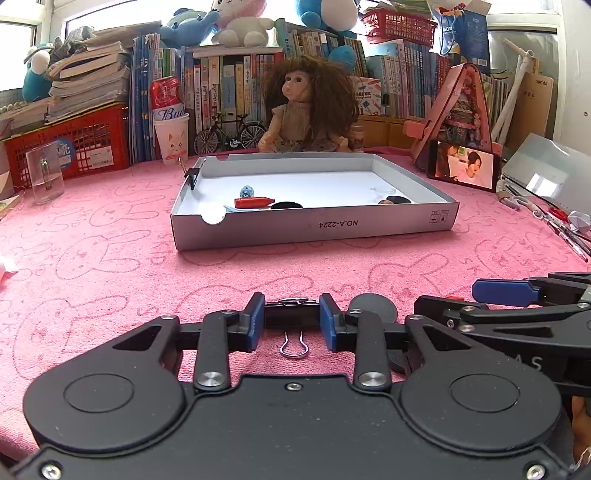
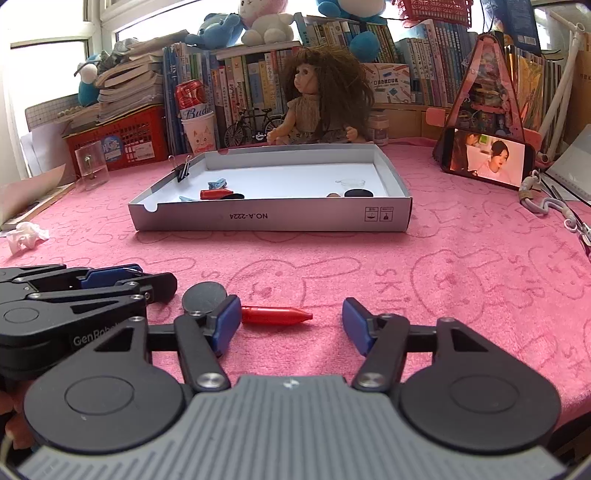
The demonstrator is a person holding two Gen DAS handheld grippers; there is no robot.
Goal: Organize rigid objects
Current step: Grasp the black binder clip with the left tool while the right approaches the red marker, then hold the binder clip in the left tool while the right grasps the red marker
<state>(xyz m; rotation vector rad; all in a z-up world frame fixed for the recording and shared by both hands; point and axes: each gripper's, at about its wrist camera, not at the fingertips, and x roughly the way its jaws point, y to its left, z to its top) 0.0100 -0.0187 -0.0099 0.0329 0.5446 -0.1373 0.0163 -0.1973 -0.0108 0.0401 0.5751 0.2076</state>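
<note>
Pink bunny-print cloth (image 2: pixel 443 266) (possibly towelling)

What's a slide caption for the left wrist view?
Left claw shut on a binder clip on the pink cloth, box ahead.

Pink towel-like cloth (image 2: pixel 443 258) with embossed rabbit outlines covers the whole table. Behind it, a row of upright books (image 1: pixel 229 85) runs along the back, a curly-haired doll (image 1: pixel 306 107) seated in front of them. Left of the doll: red mesh crate (image 1: pixel 85 140) under stacked books. Bright window (image 2: pixel 44 81) above the crate, daylight washing in. Plush toys (image 1: pixel 240 22) sit atop the books.
</note>
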